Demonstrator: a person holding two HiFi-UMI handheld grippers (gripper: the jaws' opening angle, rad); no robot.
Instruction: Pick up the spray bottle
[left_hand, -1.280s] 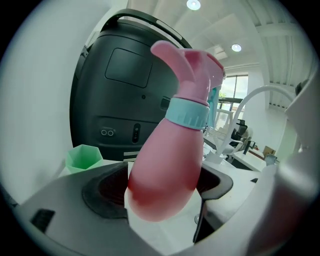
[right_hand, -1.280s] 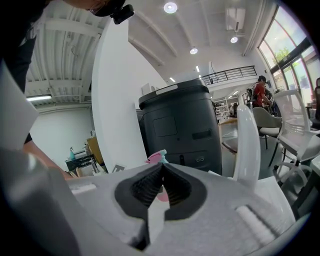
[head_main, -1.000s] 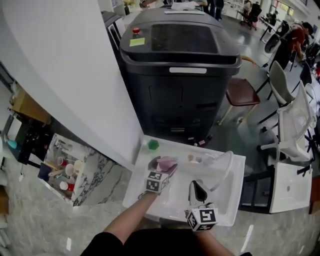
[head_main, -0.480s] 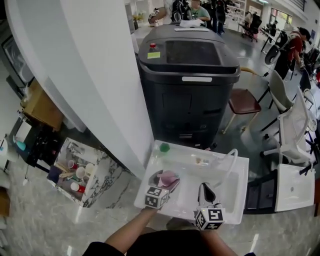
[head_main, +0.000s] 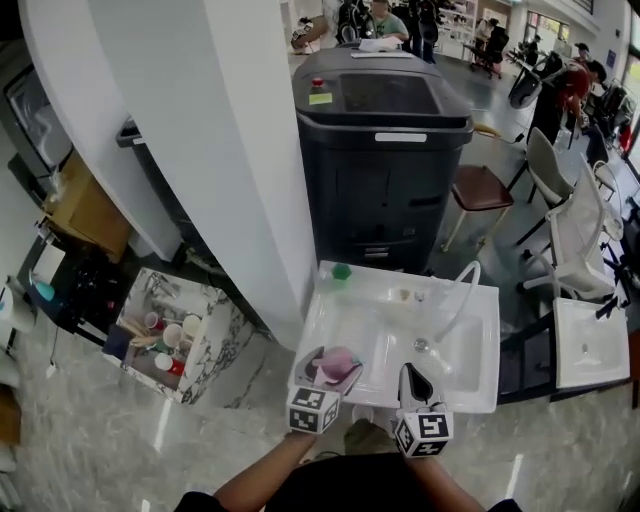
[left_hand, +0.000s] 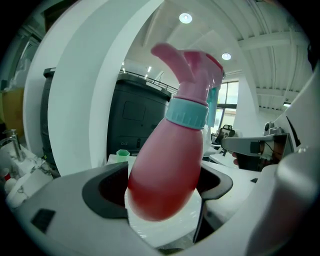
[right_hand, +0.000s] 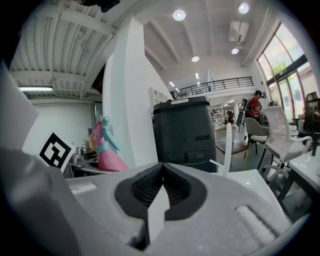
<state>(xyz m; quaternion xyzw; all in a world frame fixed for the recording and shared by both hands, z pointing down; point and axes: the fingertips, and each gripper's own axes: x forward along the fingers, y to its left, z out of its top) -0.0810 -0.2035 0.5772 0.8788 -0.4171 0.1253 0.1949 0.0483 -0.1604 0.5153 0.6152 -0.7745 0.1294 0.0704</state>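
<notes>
The pink spray bottle (left_hand: 167, 170), with a teal collar and pink trigger head, sits tilted between the jaws of my left gripper (left_hand: 165, 197), which is shut on its body. In the head view the spray bottle (head_main: 338, 360) is held in the left gripper (head_main: 322, 380) over the near left corner of the white sink (head_main: 470, 385). My right gripper (head_main: 409, 376) hovers at the sink's near edge, shut with nothing in it. The right gripper view shows its jaws (right_hand: 161, 187) pressed together, and the bottle (right_hand: 107, 150) off to the left.
A white faucet (head_main: 457, 298) arches over the sink and a green cup (head_main: 342, 271) stands at its far left corner. Behind it is a big black machine (head_main: 385, 150), with a white pillar (head_main: 240, 150) to the left. Chairs (head_main: 570, 220) stand right, and a marble box of cups (head_main: 165, 335) sits left.
Both grippers have drawn back from over the sink basin to its near edge. The left gripper has kept hold of the spray bottle and the right has stayed shut.
</notes>
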